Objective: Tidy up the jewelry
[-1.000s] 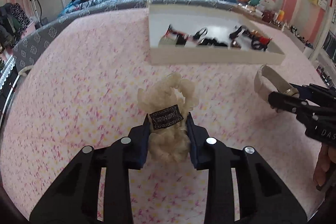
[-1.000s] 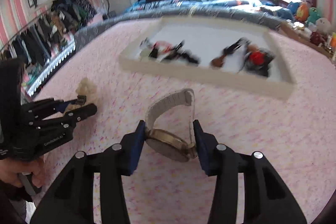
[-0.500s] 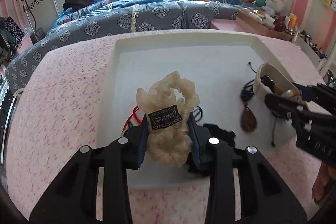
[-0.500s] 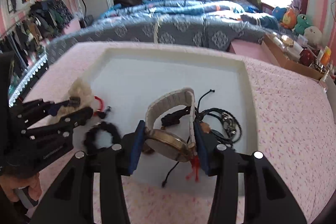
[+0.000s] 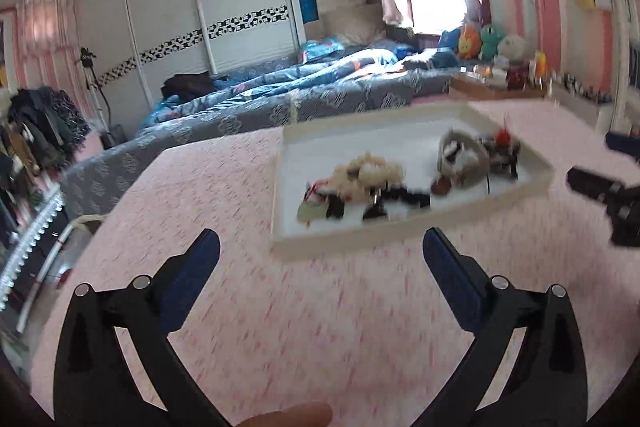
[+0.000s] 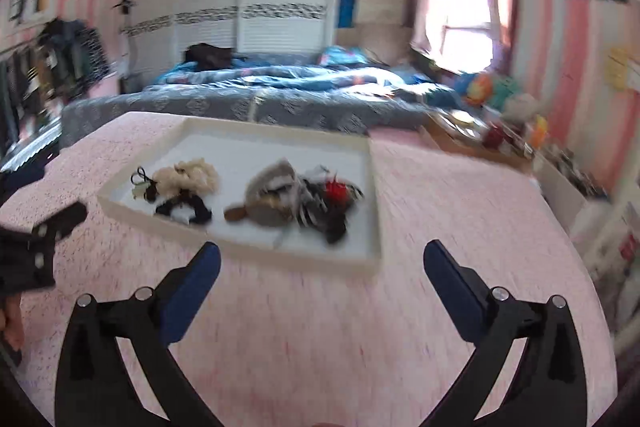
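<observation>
Cream ruffled fabric scrunchie (image 5: 370,173) and white-strapped gold wristwatch (image 6: 272,201) now lie released in the shallow white tray (image 5: 400,241)

Left claw (image 5: 320,251) and right claw (image 6: 320,253) have just opened wide, empty, short of the tray; back away level and clear the rim; the pink-speckled surface (image 5: 320,327) shows nothing left.

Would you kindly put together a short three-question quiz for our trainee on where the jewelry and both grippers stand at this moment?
1. True or false: the cream scrunchie lies inside the white tray.
2. Multiple choice: the left gripper is A) shut on the scrunchie, B) open and empty, C) out of view.
3. Short answer: where is the watch relative to the right gripper?

Key
1. True; it rests among the other pieces in the tray.
2. B; its jaws have just been opening and nothing is between them.
3. In the tray, beyond the gripper, whose jaws have just been opening and stand wide and empty over the pink cover.
</observation>
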`<move>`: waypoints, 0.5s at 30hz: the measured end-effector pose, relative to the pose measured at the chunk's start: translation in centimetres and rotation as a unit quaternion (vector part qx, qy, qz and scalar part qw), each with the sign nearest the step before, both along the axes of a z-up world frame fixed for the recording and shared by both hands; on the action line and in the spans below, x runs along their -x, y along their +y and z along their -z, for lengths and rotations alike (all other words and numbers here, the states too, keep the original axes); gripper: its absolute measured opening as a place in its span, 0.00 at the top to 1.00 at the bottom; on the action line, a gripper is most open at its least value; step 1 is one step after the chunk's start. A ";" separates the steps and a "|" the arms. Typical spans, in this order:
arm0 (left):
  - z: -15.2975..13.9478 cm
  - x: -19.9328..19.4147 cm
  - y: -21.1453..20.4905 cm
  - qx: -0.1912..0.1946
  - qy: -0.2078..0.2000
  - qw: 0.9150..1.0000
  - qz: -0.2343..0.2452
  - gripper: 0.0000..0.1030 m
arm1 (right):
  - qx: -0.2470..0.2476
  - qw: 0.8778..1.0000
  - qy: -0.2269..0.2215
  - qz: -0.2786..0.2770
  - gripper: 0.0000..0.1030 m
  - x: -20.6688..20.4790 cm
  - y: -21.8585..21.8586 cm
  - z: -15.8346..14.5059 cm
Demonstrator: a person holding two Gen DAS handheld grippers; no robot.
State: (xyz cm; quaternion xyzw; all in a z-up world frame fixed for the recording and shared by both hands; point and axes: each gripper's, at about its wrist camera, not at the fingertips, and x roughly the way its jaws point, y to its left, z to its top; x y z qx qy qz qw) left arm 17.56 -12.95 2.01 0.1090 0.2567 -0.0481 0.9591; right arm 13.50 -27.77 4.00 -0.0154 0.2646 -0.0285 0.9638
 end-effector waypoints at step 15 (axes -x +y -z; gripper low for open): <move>-0.8 7.8 4.2 0.065 -0.119 0.990 -0.051 0.03 | -0.021 0.996 -0.081 0.002 0.02 7.7 0.1 1.6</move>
